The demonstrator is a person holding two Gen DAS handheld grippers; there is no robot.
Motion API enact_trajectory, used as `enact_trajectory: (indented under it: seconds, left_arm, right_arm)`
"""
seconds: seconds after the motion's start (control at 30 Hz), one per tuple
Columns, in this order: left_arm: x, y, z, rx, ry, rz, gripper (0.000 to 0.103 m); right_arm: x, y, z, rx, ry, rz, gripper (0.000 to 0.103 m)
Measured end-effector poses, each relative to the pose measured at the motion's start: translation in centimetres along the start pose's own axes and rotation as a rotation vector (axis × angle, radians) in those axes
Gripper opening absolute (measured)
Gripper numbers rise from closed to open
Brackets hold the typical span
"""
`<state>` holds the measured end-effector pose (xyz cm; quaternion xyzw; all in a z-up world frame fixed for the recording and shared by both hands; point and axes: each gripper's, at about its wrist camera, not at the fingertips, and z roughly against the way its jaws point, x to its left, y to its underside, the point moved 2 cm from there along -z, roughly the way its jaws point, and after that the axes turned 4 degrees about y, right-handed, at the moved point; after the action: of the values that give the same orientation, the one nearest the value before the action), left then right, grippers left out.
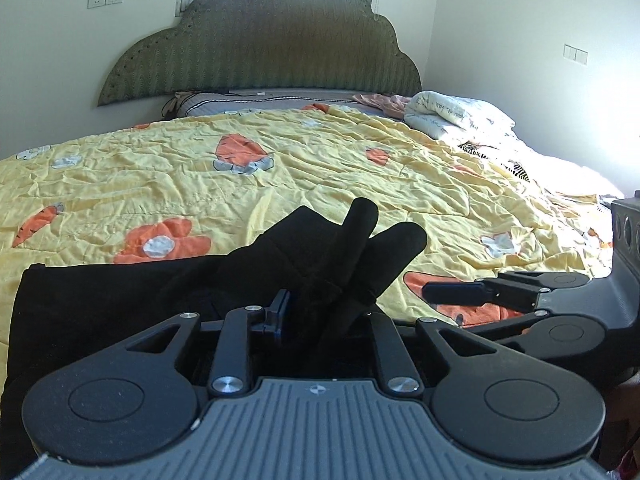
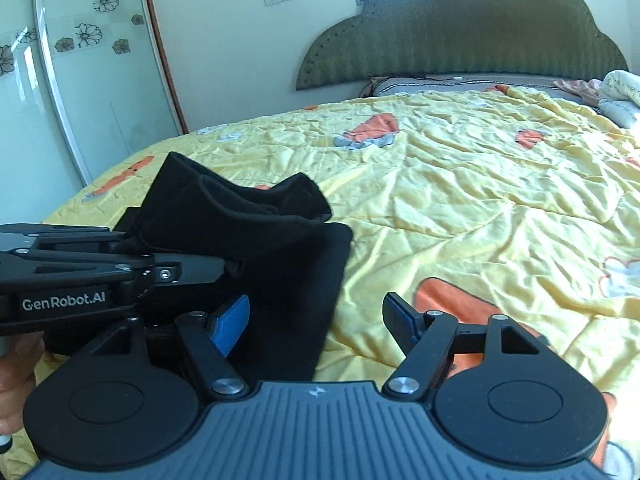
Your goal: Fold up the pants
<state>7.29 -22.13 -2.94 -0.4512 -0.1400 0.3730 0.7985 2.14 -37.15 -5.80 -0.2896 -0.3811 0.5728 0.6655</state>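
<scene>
Left wrist view: left claw (image 1: 310, 316) is seen bunched in black pants (image 1: 120, 304), jaws narrowly parted; whether the cloth is pinched cannot be told. Pants are laid on the yellow floral quilt (image 1: 280, 168). Right wrist view: right claw (image 2: 316, 320) is spread wide, empty, over the pants' edge (image 2: 288, 288); green headboard (image 2: 460, 28) behind.

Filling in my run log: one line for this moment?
left gripper: black pants between fingers | right gripper: open, empty | pants bunched on yellow quilt
</scene>
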Motion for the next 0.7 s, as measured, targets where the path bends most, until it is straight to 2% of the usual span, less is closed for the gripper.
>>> enact_trajectory:
  seconds: [0.07,0.13,0.23,0.27,0.3,0.37,0.43,0.5,0.63,0.7]
  left_arm:
    - [0.1,0.0,0.4,0.005,0.019,0.004,0.026]
    - [0.4,-0.1,0.9,-0.002,0.060,0.026,0.033]
    - [0.6,-0.4,1.7,-0.027,0.144,0.058,0.052]
    - [0.2,-0.6,1.8,-0.036,0.136,0.044,0.064]
    - [-0.1,-0.7,1.7,-0.047,0.116,0.020,0.068]
    - [-0.3,-0.9,1.8,-0.066,0.098,-0.006,0.068]
    - [0.9,-1.3,2.2,-0.080,0.098,0.045,0.068]
    - [2.7,-1.7,2.8,-0.094,0.061,0.102,0.068]
    - [7.6,-2.0,3.9,-0.096,-0.083,0.210,0.068]
    - [9.9,-2.0,4.0,-0.068,-0.150,0.251,0.068]
  right_arm:
    - [-1.5,-0.2,0.9,-0.034,0.037,-0.048,0.074]
    - [-3.6,-0.4,1.8,-0.084,0.091,-0.155,0.074]
    - [-5.7,-0.9,3.2,-0.175,0.128,-0.294,0.074]
    - [-6.0,-1.0,3.5,-0.193,0.122,-0.320,0.074]
    - [-6.2,-1.2,3.6,-0.207,0.115,-0.341,0.074]
    - [-6.1,-1.5,3.9,-0.227,0.107,-0.363,0.074]
    - [-5.6,-1.7,4.0,-0.233,0.062,-0.370,0.074]
    - [-5.2,-1.9,3.6,-0.210,-0.034,-0.399,0.074]
    - [-3.6,-2.7,1.3,-0.136,-0.266,-0.453,0.074]
    - [-2.5,-3.5,-0.6,-0.094,-0.307,-0.429,0.074]
